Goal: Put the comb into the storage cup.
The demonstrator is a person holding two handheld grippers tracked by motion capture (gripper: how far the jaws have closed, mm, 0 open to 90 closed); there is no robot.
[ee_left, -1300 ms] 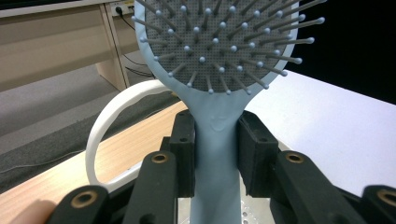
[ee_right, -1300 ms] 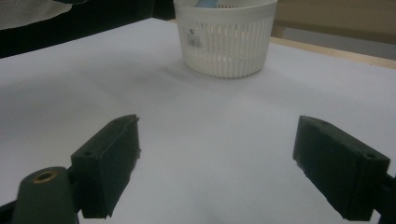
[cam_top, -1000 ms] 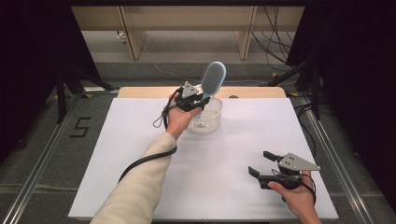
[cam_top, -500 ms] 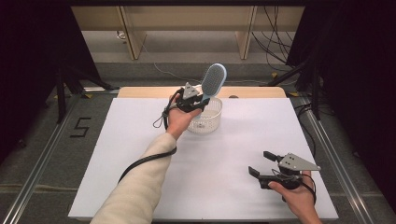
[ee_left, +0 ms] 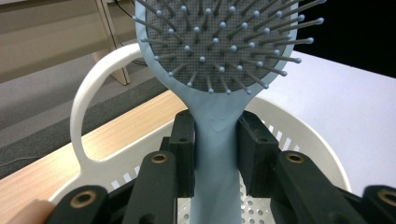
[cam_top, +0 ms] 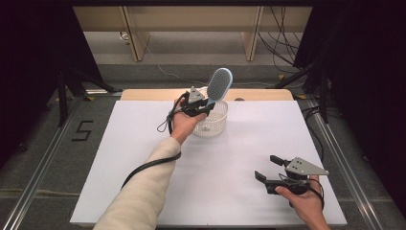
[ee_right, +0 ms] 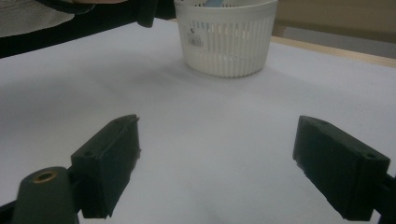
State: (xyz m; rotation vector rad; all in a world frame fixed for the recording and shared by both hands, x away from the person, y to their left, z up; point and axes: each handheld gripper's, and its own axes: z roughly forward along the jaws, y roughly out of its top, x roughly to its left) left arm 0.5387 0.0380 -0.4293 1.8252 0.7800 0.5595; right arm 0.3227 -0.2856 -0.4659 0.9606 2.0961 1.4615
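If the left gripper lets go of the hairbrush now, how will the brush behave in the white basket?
The hairbrush looks stiff: held only at its narrow neck, it stands straight. It is probably top-heavy, as the wide bristled head rises well above the basket, so once released it would likely lean on the rim. The light, slotted basket might tip or slide under that weight.

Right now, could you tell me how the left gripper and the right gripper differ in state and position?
The left gripper is shut on the light blue hairbrush by its handle, while the right gripper stands open with nothing between its jaws. The left gripper is raised over the white basket at the far side of the table; the right gripper sits low near the front edge. Both have black jaws and a grey three-cornered plate on top.
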